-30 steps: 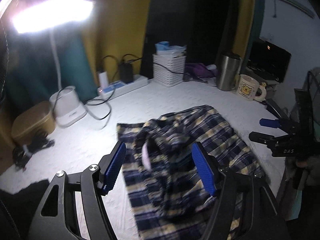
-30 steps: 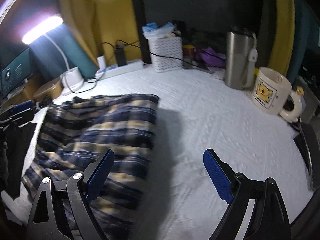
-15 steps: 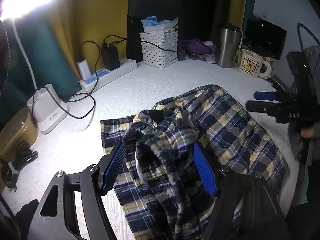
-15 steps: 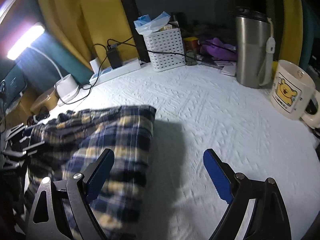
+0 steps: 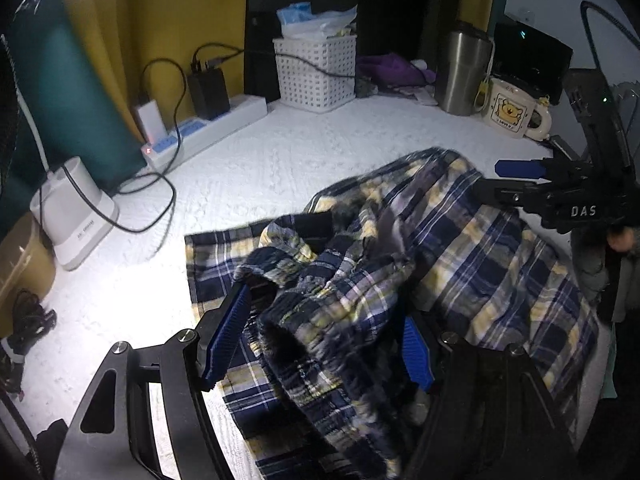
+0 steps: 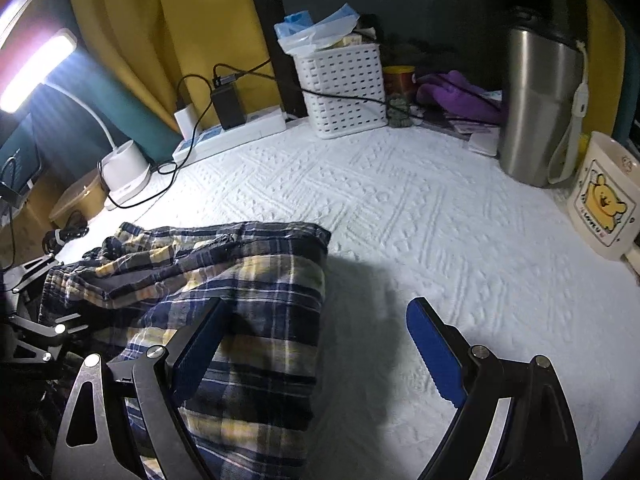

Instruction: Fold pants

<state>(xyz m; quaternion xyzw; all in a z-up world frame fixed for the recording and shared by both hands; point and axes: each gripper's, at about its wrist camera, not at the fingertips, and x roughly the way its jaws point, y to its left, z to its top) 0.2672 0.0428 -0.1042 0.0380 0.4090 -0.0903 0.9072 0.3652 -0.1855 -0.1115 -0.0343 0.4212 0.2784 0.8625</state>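
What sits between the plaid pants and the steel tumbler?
Nothing: in the right wrist view, only bare white bedspread runs from the pants to the tumbler.

The left tool (image 5: 320,344) has descended, with bunched pants (image 5: 460,248) fabric now filling its jaws. The right tool (image 6: 316,344) has advanced toward the basket (image 6: 344,88); the lamp head has exited the left view.

The plaid pants (image 5: 460,248) lie rumpled on the white quilted cover (image 5: 280,168). The left gripper (image 5: 320,340) has a bunched fold of the cloth between its blue pads, both pads against the fabric. The right gripper (image 5: 516,182) hovers over the far side of the pants, jaws apart. Behind stand a white basket (image 5: 316,72), a steel tumbler (image 5: 462,72) and a bear mug (image 5: 510,110).
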